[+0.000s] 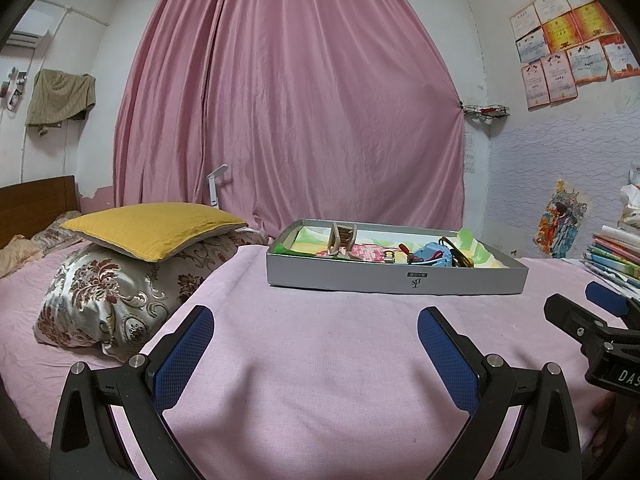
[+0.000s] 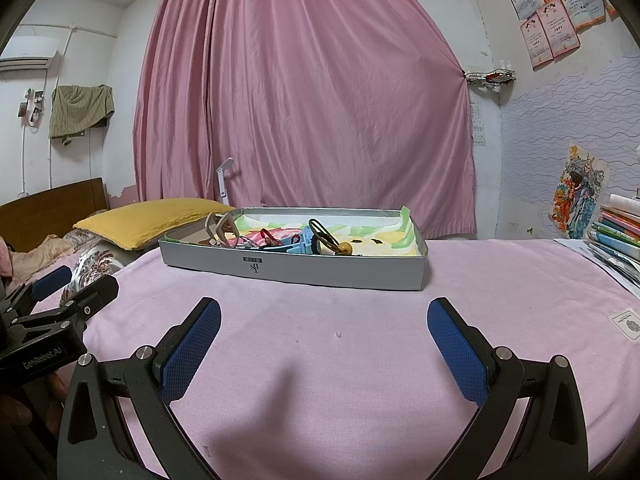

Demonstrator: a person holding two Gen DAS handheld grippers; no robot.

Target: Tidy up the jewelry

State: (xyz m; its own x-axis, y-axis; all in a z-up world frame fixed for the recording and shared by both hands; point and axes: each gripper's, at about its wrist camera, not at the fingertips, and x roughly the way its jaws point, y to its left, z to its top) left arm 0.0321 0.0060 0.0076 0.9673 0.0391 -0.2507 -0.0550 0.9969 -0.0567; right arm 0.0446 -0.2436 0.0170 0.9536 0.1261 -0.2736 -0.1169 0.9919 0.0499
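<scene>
Holding both grippers wide open and empty over the pink bed, with the jewelry lying in the gray box ahead

Left gripper and right gripper each have their blue pads spread apart with nothing between them. All the jewelry that shows sits inside the gray box: a tan hair clip, a blue piece, red beads and a dark loop with a yellow bead. This could be before sorting or after it. Any pick should be slow, one small piece at a time, pads squeezing gently. Only the right view shows the yellow bead clearly; the left view shows more of the flowered pillow
</scene>
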